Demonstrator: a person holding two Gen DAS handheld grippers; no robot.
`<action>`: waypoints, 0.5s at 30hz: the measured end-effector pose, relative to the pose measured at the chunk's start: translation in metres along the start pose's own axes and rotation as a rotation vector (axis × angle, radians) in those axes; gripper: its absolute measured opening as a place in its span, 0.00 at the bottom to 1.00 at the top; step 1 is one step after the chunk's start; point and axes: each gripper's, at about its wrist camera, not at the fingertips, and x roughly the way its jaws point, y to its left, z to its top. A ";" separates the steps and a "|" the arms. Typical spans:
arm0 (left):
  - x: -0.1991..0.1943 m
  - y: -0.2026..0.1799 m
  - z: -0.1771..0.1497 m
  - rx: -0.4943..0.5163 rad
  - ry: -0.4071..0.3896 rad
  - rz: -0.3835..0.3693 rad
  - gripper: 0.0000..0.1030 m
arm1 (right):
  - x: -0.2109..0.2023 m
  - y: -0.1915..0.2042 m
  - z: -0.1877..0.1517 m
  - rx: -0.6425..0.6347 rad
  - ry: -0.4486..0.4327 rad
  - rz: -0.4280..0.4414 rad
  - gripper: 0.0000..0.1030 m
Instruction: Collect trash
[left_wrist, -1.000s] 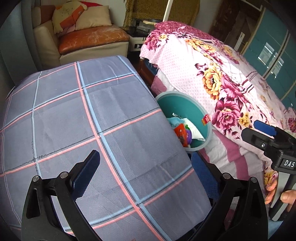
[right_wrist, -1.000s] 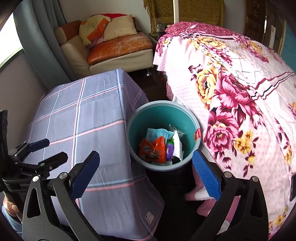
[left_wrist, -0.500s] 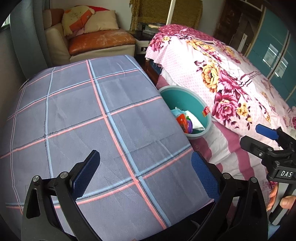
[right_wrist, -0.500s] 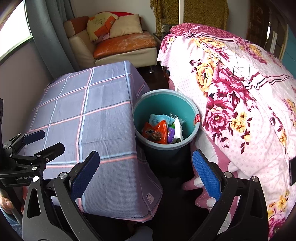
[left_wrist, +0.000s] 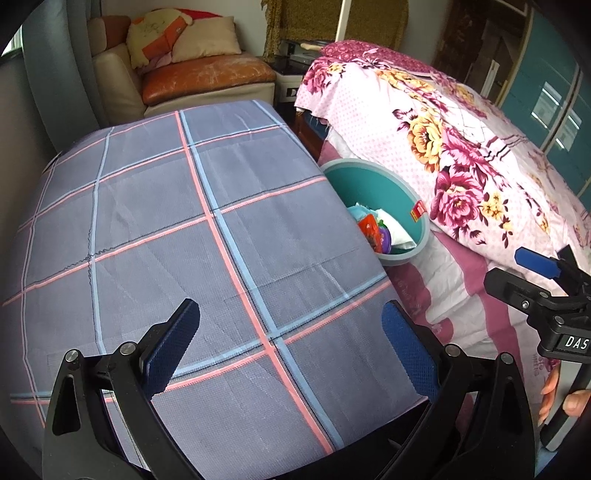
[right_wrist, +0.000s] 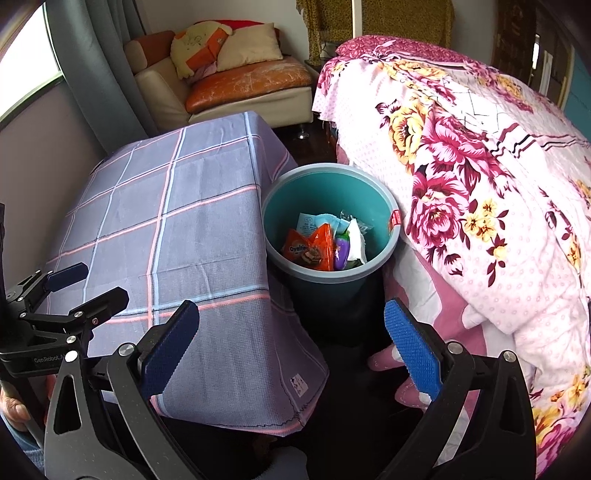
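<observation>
- The trash (right_wrist: 321, 245) you are collecting sits at the bottom of the teal bin (right_wrist: 280, 206): an orange snack wrapper (right_wrist: 308, 249), a pale blue packet (right_wrist: 308, 223), a purple piece (right_wrist: 341, 251) and white crumpled paper (right_wrist: 356, 242), all touching in one pile.
- The bin stands on the floor in the gap between the table on its left and the bed on its right, its rim just beside the hanging edge of the checked tablecloth (right_wrist: 177, 221) and touching the floral bedspread (right_wrist: 480, 177).
- Your right gripper (right_wrist: 291, 347) hangs above the near side of the bin with its jaws spread wide and nothing between them.
- Your left gripper (left_wrist: 291, 343) is over the near part of the table, also spread wide and carrying nothing.
- In the part of the tablecloth that shows from the left wrist, you have no wrapper or scrap left lying; the cloth is bare right to its far edge.
- Judged from that, your collecting looks finished or close to it: the rubbish is in the bin and both tools are free.
- The floor near the bin is dark and partly hidden, so check there before you call it done; the bedspread and the far sofa (left_wrist: 207, 77) show no obvious litter.
</observation>
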 end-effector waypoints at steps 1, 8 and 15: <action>0.001 0.000 0.001 0.003 -0.005 0.004 0.96 | 0.001 0.000 0.000 0.001 0.000 0.000 0.93; 0.010 -0.005 0.002 0.020 -0.024 0.016 0.96 | 0.011 -0.005 0.002 0.020 0.016 -0.008 0.93; 0.020 -0.001 0.003 0.011 -0.012 0.023 0.96 | 0.020 -0.006 0.003 0.019 0.031 -0.014 0.93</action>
